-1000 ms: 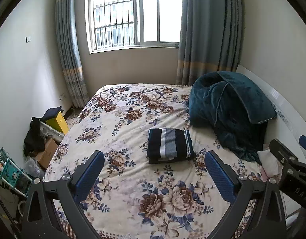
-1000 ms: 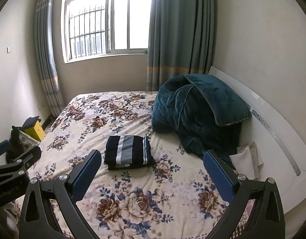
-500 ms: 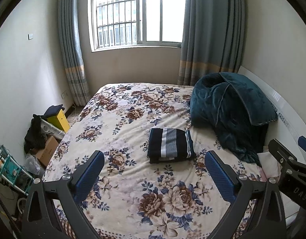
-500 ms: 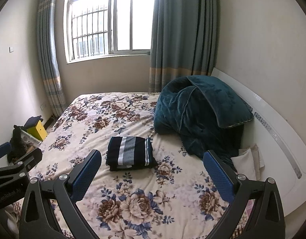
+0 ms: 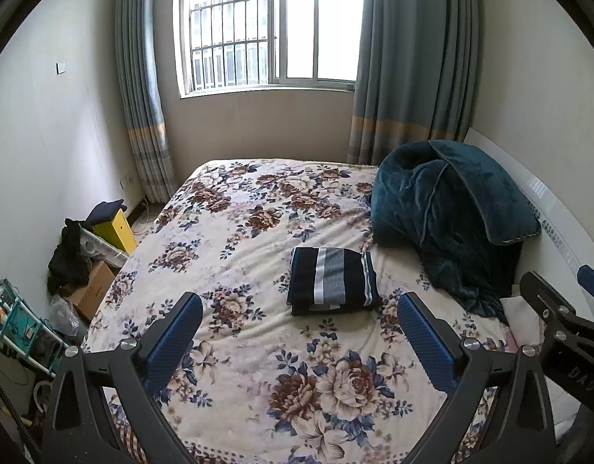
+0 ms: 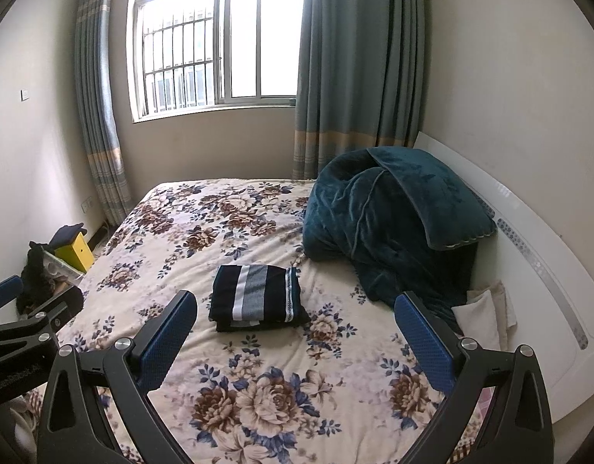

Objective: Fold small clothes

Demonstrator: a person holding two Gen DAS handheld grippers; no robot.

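Left gripper [image 5: 298, 334]: jaws spread wide, nothing between the blue pads, touching nothing, held above the near part of the bed [image 5: 258, 348]. Right gripper [image 6: 295, 332]: same state, jaws fully apart and empty, clear of the floral bedspread. Folded striped garment [image 5: 331, 280] lies flat as a compact rectangle near the middle of the bed, toward the headboard edge, just beside the heaped teal blanket [image 5: 451, 212]. Neither gripper contacts it.

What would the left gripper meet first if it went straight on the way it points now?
Probably the folded garment on the bed: it lies ahead between the open left gripper fingers. Depth is unclear, so it might pass above.
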